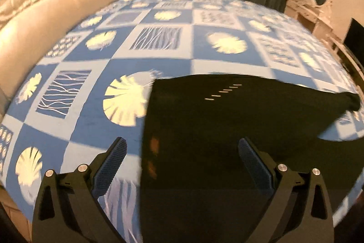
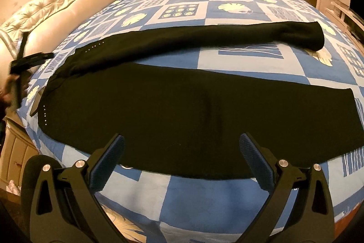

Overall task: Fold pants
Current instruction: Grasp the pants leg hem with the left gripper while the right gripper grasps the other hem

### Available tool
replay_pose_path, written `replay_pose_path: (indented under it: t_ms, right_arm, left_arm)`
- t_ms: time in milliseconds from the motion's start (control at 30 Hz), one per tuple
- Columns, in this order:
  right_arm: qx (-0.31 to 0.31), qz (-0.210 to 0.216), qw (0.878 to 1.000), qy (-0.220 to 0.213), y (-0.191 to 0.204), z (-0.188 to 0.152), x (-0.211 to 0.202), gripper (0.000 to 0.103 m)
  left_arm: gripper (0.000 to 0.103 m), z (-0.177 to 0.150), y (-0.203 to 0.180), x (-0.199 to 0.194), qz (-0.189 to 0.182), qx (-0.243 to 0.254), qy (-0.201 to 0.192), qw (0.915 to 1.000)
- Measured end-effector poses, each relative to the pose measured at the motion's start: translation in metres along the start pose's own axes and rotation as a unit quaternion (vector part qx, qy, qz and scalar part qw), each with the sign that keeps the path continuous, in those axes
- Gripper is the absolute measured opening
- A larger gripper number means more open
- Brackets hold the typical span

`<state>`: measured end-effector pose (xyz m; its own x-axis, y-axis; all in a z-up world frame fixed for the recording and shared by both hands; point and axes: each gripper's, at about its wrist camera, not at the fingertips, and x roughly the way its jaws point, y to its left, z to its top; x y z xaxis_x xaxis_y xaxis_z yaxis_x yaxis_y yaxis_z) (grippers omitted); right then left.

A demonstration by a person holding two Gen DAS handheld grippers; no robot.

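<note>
You had barely begun: the black pants point(image 2: 182, 106) lay spread flat on the patterned bedspread point(image 2: 227, 197), both legs splayed apart toward 3 o'clock and the waist toward 9 o'clock, with no fold made that I could see. Bringing one leg over the other and then the lengthwise folds all looked left to do. Your right gripper point(image 2: 182, 147) hovered spread wide over the near leg, holding nothing. Your left gripper point(image 1: 182, 149) was also spread and empty, above the waist end. Count: one pair of pants, two legs, two grippers, one bed.
</note>
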<state>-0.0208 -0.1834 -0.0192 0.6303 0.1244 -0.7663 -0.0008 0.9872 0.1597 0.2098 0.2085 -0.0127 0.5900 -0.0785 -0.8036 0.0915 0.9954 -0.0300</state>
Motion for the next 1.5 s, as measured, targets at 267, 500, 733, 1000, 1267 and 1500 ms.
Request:
replay_pose_path:
  t_ms: [267,500,733,1000,1267,1500]
  right_arm:
    - [0.021,0.025,0.999,0.007,-0.005,0.009,0.018,0.101]
    - [-0.012,0.060,0.998,0.020,0.003,0.035,0.043,0.101]
    - [-0.055,0.121,0.991,0.028,0.005,0.114,0.087,0.101]
    - [-0.177,0.067,0.980,0.061,0.025,0.244,0.184,0.101]
    - [-0.280,0.005,0.942,0.183,0.034,0.265,0.282,0.101]
    - [-0.290,0.031,0.937,0.195,0.048,0.255,0.266,0.016]
  left_arm:
    - [0.098,0.026,0.052,0.100,-0.070,-0.071,0.065,0.9929]
    - [0.097,0.049,0.058,0.123,-0.144,-0.081,0.066,0.9840]
    - [0.040,0.062,0.071,0.134,-0.157,-0.119,0.091,0.9762]
    - [0.023,0.066,0.062,0.134,-0.148,-0.077,0.091,0.9818]
    - [0.019,0.071,0.061,0.143,-0.159,-0.075,0.084,0.9809]
    - [0.011,0.077,0.048,0.138,-0.137,-0.048,0.075,0.9866]
